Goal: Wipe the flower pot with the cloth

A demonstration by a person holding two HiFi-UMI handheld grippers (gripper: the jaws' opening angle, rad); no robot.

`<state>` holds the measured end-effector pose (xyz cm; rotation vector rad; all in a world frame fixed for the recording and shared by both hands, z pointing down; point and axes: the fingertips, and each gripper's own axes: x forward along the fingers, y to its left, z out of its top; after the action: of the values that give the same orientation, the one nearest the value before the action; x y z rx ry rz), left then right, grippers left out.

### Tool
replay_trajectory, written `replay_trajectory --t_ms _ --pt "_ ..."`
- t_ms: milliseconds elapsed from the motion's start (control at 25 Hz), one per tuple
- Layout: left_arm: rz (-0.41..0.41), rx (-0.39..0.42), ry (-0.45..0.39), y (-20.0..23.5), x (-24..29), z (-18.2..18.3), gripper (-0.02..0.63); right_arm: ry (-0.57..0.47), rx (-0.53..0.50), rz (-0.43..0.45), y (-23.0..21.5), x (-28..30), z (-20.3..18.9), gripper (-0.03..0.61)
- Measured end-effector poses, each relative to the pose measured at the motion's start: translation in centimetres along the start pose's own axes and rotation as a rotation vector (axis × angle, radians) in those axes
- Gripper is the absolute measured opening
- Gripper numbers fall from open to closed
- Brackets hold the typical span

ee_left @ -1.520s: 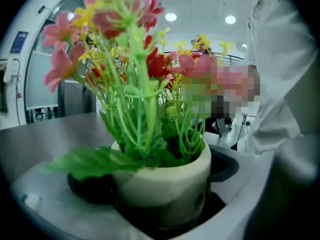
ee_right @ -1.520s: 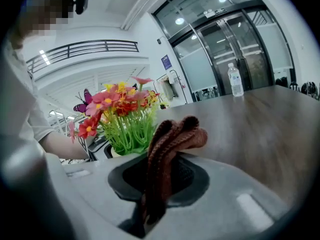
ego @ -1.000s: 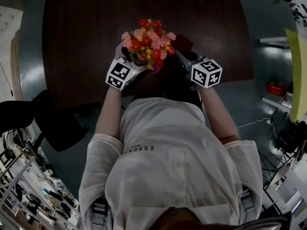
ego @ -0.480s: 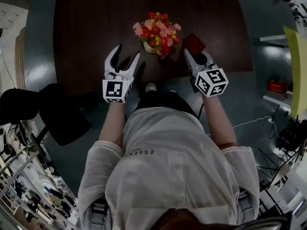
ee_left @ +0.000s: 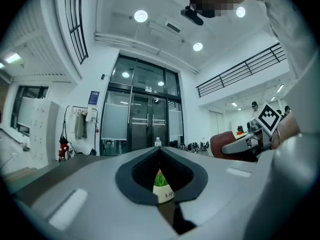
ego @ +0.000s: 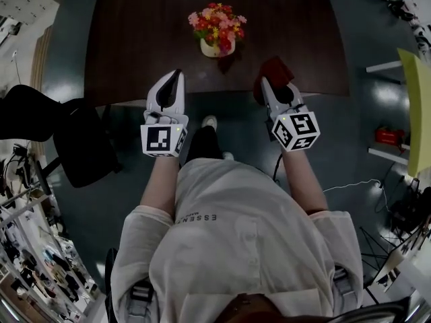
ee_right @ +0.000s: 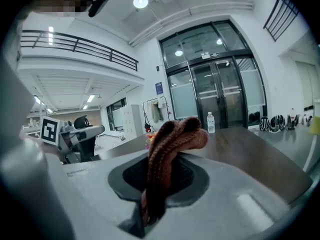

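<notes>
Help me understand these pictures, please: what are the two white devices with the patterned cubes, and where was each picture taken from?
There is no robot here. A person at a dark table holds two pinching tools, one per side. Each tool has two fingers that close like tongs, and a cube with square markers at its back.

The top-down picture comes from a camera on the person's head. The other two come from cameras riding on the tools, each looking along its own fingers.

On the table stands a flower pot full of colourful flowers. The right gripper pinches a reddish-brown cloth. The left gripper has just closed its fingers with nothing between them. Neither tool touches the pot.
</notes>
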<state>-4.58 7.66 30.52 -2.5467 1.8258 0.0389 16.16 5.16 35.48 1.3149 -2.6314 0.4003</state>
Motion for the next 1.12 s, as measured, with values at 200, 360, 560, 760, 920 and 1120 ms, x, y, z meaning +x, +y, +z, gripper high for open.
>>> replay_trajectory --t_ms 200,360,560,760,920,1120 --pt "0.03 -0.019 0.017 -4.2 -5.1 -0.2 0.011 -0.005 -0.09 0.052 2.6 -5.2 -1.5 0.051" --pt "0.047 -0.038 0.015 -6.8 -8.7 0.2 0.011 -0.016 -0.137 0.067 4.4 -9.1 -2.5 0.051" --pt "0.009 0.017 0.022 -9.0 -11.5 1.3 0.011 0.011 -0.123 0.111 7.1 -12.5 -4.8 0.051" --pt "-0.008 -0.001 0.02 -9.9 -13.5 3.0 0.011 0.011 -0.161 0.12 9.3 -14.9 -4.8 0.051" --pt "-0.035 -0.049 0.052 -10.4 -15.4 3.0 0.011 0.002 -0.167 0.082 10.6 -16.1 -4.6 0.049" --pt "-0.071 -0.072 0.069 -11.0 -18.1 3.0 0.011 0.015 -0.154 0.034 12.5 -17.5 -5.6 0.049"
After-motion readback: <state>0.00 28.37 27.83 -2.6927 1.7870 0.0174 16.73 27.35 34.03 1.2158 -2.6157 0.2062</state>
